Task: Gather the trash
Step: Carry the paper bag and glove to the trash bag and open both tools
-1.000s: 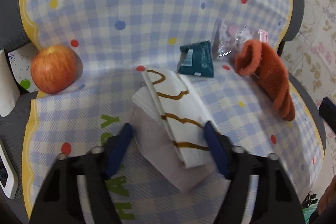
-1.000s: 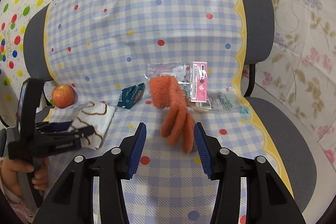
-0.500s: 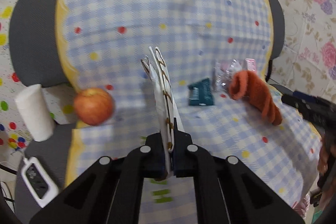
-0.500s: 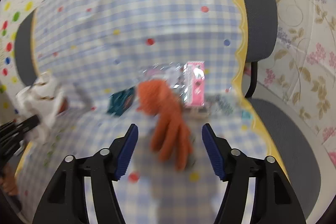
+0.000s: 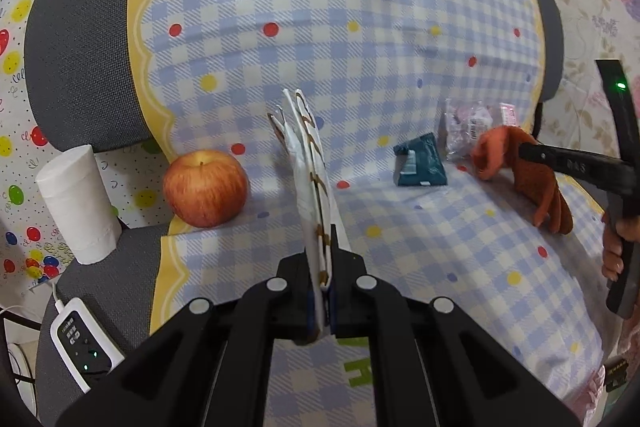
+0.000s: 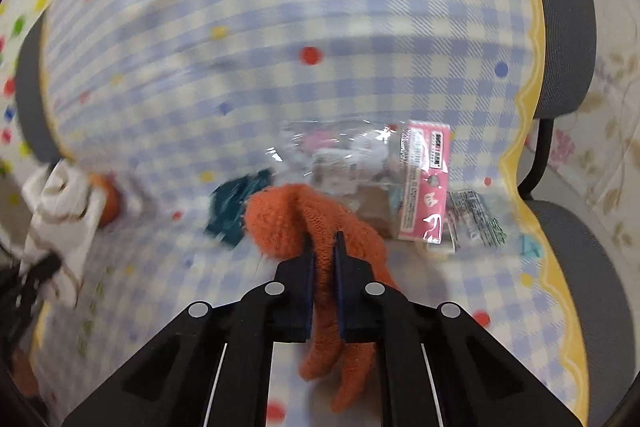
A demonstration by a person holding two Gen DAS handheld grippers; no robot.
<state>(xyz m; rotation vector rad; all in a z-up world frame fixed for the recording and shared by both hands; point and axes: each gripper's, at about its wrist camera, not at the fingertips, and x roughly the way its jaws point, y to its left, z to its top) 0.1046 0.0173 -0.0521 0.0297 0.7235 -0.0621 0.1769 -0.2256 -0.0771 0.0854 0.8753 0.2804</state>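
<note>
My left gripper (image 5: 324,267) is shut on a folded white paper napkin with brown lines (image 5: 308,163) and holds it upright above the checked cloth (image 5: 320,27). My right gripper (image 6: 323,251) is shut on an orange knit glove (image 6: 280,223), whose fingers hang down below the jaws. The glove also shows in the left wrist view (image 5: 520,171). A dark teal wrapper (image 5: 420,163) lies on the seat beside clear plastic packaging (image 5: 464,123). In the right wrist view a pink and clear packet (image 6: 424,183) lies behind the glove.
A red apple (image 5: 204,189) sits at the cloth's left edge. A white paper roll (image 5: 78,203) and a white controller with a cable (image 5: 80,343) are at the left. The grey chair back (image 5: 80,47) rises behind.
My left gripper closed on the napkin and lifted it off the seat. My right gripper moved onto the orange glove and closed on it.
</note>
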